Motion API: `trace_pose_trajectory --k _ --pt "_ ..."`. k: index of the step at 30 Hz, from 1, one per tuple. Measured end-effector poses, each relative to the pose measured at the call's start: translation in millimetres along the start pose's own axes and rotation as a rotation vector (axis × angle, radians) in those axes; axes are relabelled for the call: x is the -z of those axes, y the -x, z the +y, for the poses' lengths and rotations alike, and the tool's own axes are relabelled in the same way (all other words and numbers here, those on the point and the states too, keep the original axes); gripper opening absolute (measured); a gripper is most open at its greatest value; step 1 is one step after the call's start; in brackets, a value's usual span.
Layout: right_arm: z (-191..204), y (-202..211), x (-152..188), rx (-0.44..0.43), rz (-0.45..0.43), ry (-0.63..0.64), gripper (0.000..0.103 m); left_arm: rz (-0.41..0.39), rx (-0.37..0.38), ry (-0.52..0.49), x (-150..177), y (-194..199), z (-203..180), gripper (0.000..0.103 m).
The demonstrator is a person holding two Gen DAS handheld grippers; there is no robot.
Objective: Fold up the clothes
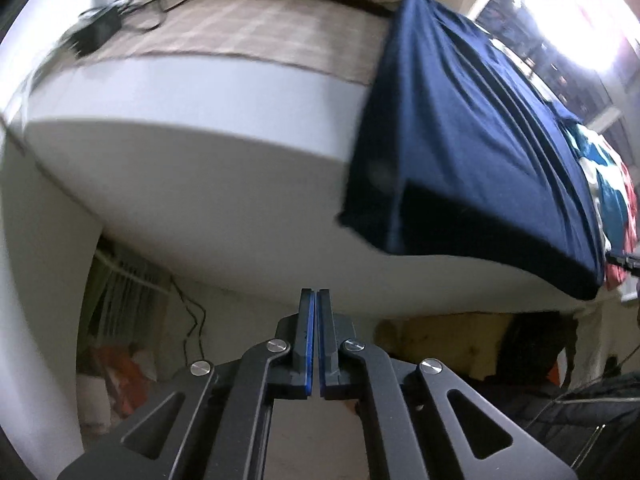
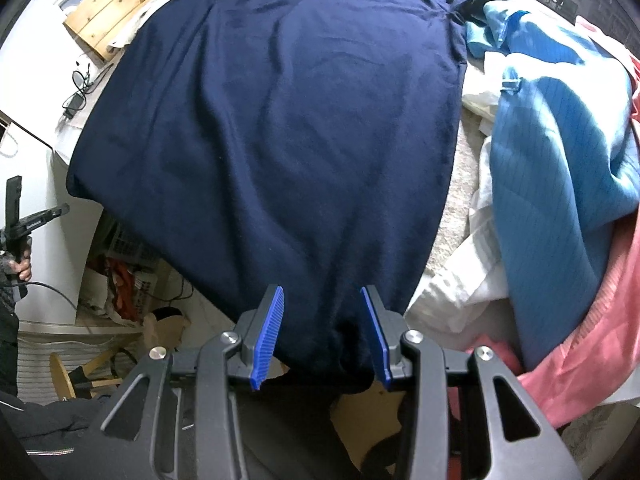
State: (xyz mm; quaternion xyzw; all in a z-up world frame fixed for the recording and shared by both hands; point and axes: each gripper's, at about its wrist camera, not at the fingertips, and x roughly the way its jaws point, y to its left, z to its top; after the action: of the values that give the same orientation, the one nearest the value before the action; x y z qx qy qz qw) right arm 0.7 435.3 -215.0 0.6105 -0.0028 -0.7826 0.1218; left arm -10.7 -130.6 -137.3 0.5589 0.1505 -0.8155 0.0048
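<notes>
Navy shirt (image 2: 272,140) lies spread flat on the white table (image 1: 180,152), front hem hanging over the near edge. In the left wrist view one corner of it (image 1: 460,140) drapes down past the table's side; motion blur softens that edge.

Right gripper (image 2: 322,336): jaws spread apart, blue ribbed pads (image 2: 269,336) to either side of the hem bunch at the table edge. The cloth sits between the fingers, but neither pad is pressed on it. Contact at the base of the fingers is too dark to make out.

Left gripper (image 1: 316,344): pads clenched together with only a hairline gap, nothing between them. It is held below table height, off to the shirt's left and well apart from it. In the right wrist view it (image 2: 16,216) shows at the left border, mostly cut off, with a hand (image 2: 22,266) around its grip.

To the shirt's right: a pile of clothes, blue garment (image 2: 560,168) over white cloth (image 2: 460,296), pink garment (image 2: 592,340) partly out of frame.

Far left of the tabletop: black adapter with cables (image 2: 76,102), small and blurred. A wooden board (image 2: 116,4) is at the far corner.

Under the table: clutter, dim, not identifiable.
</notes>
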Motion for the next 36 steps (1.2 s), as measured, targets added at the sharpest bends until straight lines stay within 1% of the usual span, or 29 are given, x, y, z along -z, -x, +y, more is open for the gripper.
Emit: trace_pose_trajectory --k 1,2,4,5,7,8,9,10,11,12,13,16,23,24,25,26,28,30,31,32,34,35,36 --pt "-0.4 -0.2 0.6 -0.003 0.002 -0.004 0.039 -0.007 0.004 0.012 0.2 2.7 2.0 0.004" --pt "-0.5 -0.1 1.1 -0.008 0.004 -0.007 0.039 -0.022 0.005 -0.003 -3.9 4.0 -2.2 0.010" --pt "-1.6 -1.2 0.5 -0.010 0.012 -0.011 0.039 -0.051 0.007 -0.035 -12.2 6.7 -10.5 0.055" --pt "-2.2 -1.8 0.0 -0.010 0.017 -0.013 0.039 -0.066 0.008 -0.050 -16.3 8.0 -14.6 0.060" --pt "-2.3 -2.8 -0.8 -0.010 0.024 -0.014 0.039 -0.090 0.011 -0.084 -24.5 9.3 -23.6 0.059" --pt "-1.0 -2.7 -1.1 -0.008 0.023 -0.013 0.039 -0.083 0.020 -0.113 -27.8 4.5 -30.6 0.057" --pt "0.4 -2.0 -1.7 -0.006 0.020 -0.010 0.039 -0.076 0.036 -0.129 -30.0 0.0 -35.2 0.052" --pt "1.7 -1.1 -2.4 -0.004 0.018 -0.008 0.039 -0.062 0.038 -0.134 -31.4 -4.0 -38.1 0.026" --pt "1.9 -0.5 -2.7 -0.003 0.016 -0.006 0.039 -0.047 0.040 -0.140 -32.9 -8.1 -41.1 0.008" --pt "1.3 -0.2 -2.7 -0.003 0.015 -0.006 0.039 -0.033 0.043 -0.145 -34.3 -12.2 -44.0 0.002" --pt "0.8 0.1 -2.7 -0.002 0.014 -0.005 0.039 -0.021 0.041 -0.149 -35.0 -14.7 -45.9 0.003" --pt "-0.9 -1.1 -1.8 -0.001 0.015 -0.011 0.039 -0.016 -0.006 -0.133 -28.9 -3.6 -39.5 0.003" --pt "-8.8 -0.1 4.3 -0.029 0.015 -0.038 0.039 -0.005 -0.118 -0.096 -14.4 22.4 -24.3 0.002" --pt "-10.5 3.2 4.9 -0.044 0.008 -0.048 0.039 -0.003 -0.134 -0.090 -12.4 26.1 -22.2 0.002" --pt "-12.4 7.5 5.2 -0.065 -0.004 -0.061 0.039 -0.002 -0.150 -0.085 -10.3 29.8 -20.0 0.006" --pt "-17.2 16.1 2.8 -0.082 -0.026 -0.074 0.039 -0.002 -0.161 -0.081 -8.3 34.0 -19.1 0.006" --pt "-29.6 37.9 -4.9 -0.111 -0.082 -0.101 0.039 -0.016 -0.147 -0.080 -5.4 46.0 -28.3 0.007" --pt "-44.6 60.9 -25.1 -0.098 -0.149 -0.108 0.039 -0.036 -0.093 -0.106 -11.7 52.5 -57.3 0.007" --pt "-52.3 72.5 -36.4 -0.087 -0.184 -0.110 0.039 -0.045 -0.058 -0.126 -16.3 53.3 -75.4 0.007" --pt "-60.9 82.8 -51.2 -0.070 -0.221 -0.111 0.040 -0.053 -0.018 -0.159 -18.4 51.7 -99.0 0.009" --pt "-77.3 92.7 -88.3 -0.054 -0.280 -0.104 0.047 -0.068 0.062 -0.227 -22.5 48.4 -146.1 0.018" --pt "-85.3 96.7 -107.2 -0.049 -0.309 -0.099 0.053 -0.076 0.102 -0.261 -24.6 46.7 -169.7 0.019" --pt "-93.9 95.9 -128.1 -0.033 -0.323 -0.096 0.053 -0.080 0.138 -0.293 -26.8 44.1 -192.3 0.019"
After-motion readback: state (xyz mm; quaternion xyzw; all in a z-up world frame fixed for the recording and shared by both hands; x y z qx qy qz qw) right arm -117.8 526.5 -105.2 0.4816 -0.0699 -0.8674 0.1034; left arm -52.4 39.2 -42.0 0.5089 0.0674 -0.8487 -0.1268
